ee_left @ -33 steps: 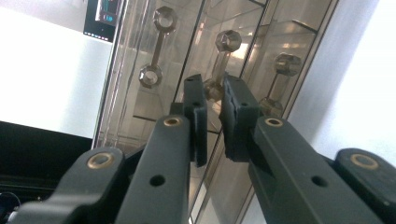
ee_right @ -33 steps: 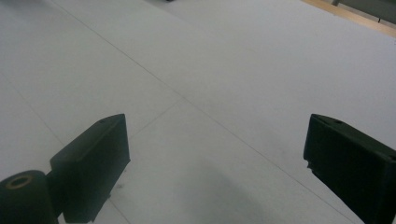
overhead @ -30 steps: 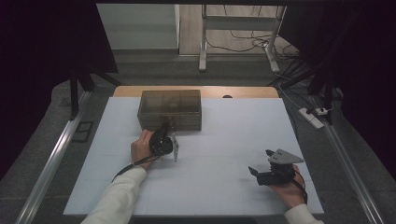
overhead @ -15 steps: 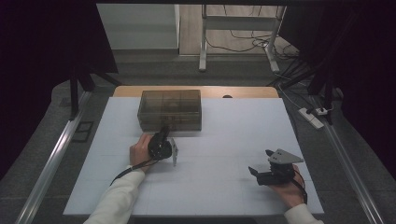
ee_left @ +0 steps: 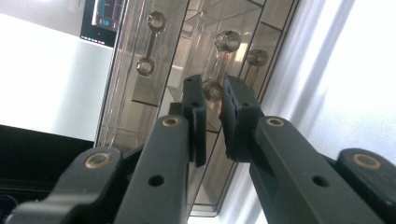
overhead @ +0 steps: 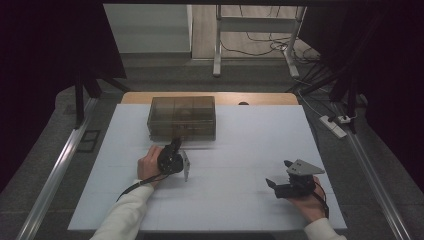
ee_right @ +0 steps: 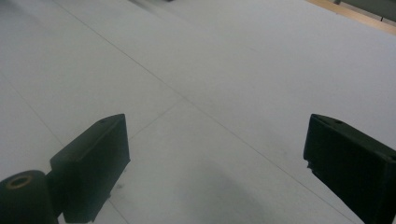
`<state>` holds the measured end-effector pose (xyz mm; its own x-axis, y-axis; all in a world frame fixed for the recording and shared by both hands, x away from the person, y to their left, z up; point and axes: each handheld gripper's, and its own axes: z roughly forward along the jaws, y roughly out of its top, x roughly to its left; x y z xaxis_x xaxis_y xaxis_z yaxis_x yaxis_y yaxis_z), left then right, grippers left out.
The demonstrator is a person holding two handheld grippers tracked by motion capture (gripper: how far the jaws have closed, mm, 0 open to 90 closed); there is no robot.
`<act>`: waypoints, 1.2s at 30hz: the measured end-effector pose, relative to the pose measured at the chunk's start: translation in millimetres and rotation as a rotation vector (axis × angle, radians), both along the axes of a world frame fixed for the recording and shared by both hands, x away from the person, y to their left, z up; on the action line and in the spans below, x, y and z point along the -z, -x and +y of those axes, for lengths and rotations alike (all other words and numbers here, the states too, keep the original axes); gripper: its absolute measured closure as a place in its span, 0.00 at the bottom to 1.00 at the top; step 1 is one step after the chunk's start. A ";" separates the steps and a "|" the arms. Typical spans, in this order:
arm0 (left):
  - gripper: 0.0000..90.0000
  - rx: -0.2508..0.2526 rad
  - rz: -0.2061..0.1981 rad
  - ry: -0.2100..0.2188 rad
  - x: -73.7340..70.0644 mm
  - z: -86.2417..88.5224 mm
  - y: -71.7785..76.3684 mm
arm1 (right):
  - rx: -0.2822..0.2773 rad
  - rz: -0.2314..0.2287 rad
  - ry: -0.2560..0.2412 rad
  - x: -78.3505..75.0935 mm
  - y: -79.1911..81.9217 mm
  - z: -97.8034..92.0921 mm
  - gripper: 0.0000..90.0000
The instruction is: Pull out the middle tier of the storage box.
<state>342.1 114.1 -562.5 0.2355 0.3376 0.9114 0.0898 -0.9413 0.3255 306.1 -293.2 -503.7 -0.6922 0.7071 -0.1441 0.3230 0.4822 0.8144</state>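
A clear smoky plastic box [overhead: 182, 117] with inner compartments stands at the back middle of the white table [overhead: 240, 135]. My left gripper [overhead: 176, 146] reaches its front face. In the left gripper view the jaws [ee_left: 213, 84] are closed to a narrow gap, with a small round knob [ee_left: 214, 91] of a dumbbell-shaped latch pinched between the pads. A second latch [ee_left: 152, 44] sits further left on the box wall [ee_left: 135, 116]. My right gripper [overhead: 280, 174] rests low at the front right, jaws wide apart [ee_right: 215, 154] over bare table.
A wooden strip [overhead: 260, 98] borders the table's far edge. Metal rails run along both sides, and a power strip [overhead: 334, 124] lies on the floor at the right. Table legs and cables [overhead: 250, 45] show beyond the table.
My left gripper has drawn back slightly toward the person from the box front. The right gripper and the box have stayed put.
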 end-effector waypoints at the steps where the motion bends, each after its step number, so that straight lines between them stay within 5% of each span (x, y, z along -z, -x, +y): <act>1: 0.88 0.000 0.000 0.000 0.0 0.0 0.0 | 0.000 0.000 0.000 0.0 0.0 0.0 0.08; 5: 0.80 0.009 0.031 0.057 -5.9 1.4 1.2 | 0.000 -0.002 0.000 -0.4 0.2 -0.4 0.08; 6: 0.77 0.013 0.055 0.112 -11.4 3.5 0.7 | 0.000 -0.002 -0.003 -0.4 0.2 -0.5 0.08; 13: 0.64 0.043 0.124 0.248 -24.9 12.0 0.7 | 0.002 -0.006 0.001 -0.9 0.5 -0.4 0.08; 14: 0.63 0.053 0.155 0.302 -30.8 15.5 1.3 | -0.001 -0.004 -0.004 -0.9 0.3 -0.7 0.08; 20: 0.55 0.084 0.257 0.422 -45.7 21.7 1.5 | -0.003 -0.005 -0.004 -1.2 0.6 -0.3 0.08; 21: 0.53 0.084 0.257 0.422 -45.7 21.7 1.5 | -0.003 -0.005 -0.004 -1.2 0.6 -0.3 0.08; 23: 0.47 0.103 0.325 0.467 -48.7 24.5 -0.1 | -0.001 -0.007 -0.005 -1.6 0.8 -0.6 0.08; 31: 0.41 0.124 0.374 0.523 -54.0 28.6 -0.7 | -0.008 -0.009 -0.006 -2.3 1.5 -0.5 0.08; 36: 0.38 0.149 0.441 0.561 -59.8 30.0 -1.8 | -0.009 -0.009 -0.006 -2.4 1.5 -0.3 0.08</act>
<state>343.9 144.1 -502.6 0.6208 0.6620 0.4200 0.2084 -0.6558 0.7255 304.6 -293.5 -501.3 -0.6971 0.7020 -0.1459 0.3113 0.4797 0.8204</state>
